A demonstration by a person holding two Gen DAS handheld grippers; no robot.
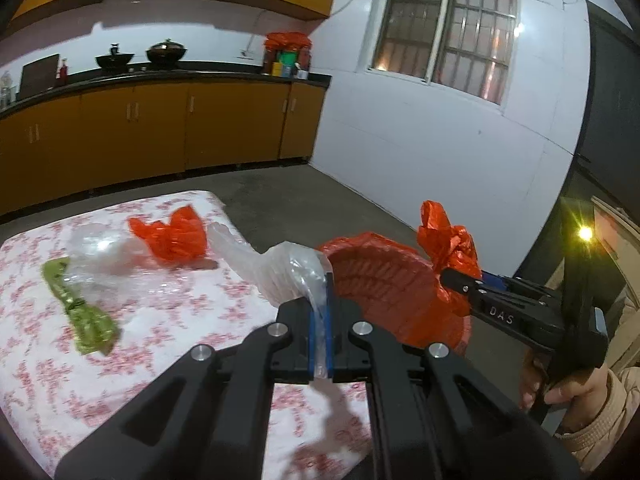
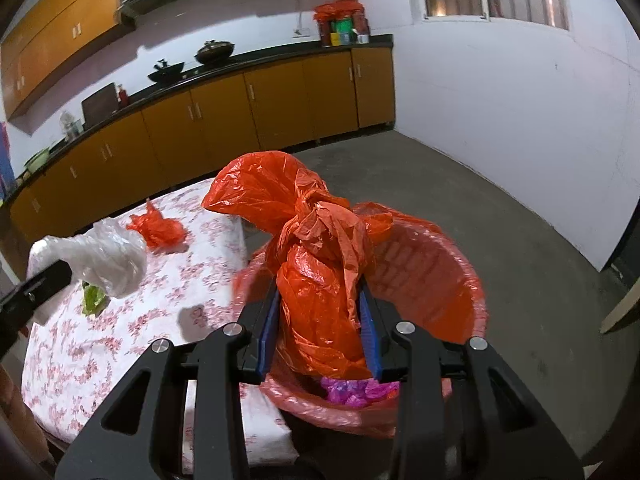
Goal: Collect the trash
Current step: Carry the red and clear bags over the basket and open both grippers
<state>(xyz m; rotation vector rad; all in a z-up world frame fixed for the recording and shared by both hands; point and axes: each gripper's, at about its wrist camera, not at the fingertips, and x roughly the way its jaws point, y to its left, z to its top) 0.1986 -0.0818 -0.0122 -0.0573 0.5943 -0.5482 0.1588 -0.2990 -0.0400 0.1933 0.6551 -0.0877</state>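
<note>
Right claw (image 2: 320, 324) clamped on knotted orange bag (image 2: 316, 264), upright, knot up, above the basket (image 2: 452, 276). Left claw (image 1: 320, 320) pinches clear bag (image 1: 280, 268) beside basket. Counter (image 1: 160, 320) beside basket carries orange scrap (image 1: 172, 236), green wrapper (image 1: 80, 312).

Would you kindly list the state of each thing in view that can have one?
left gripper: shut on the clear plastic bag, held above the table edge.
right gripper: shut on the knotted orange bag, held over the bin.
trash bin: open, red liner fitted, purple trash inside.
crumpled orange bag: loose on the table.
green wrapper: flattened, lying on the table.
</note>
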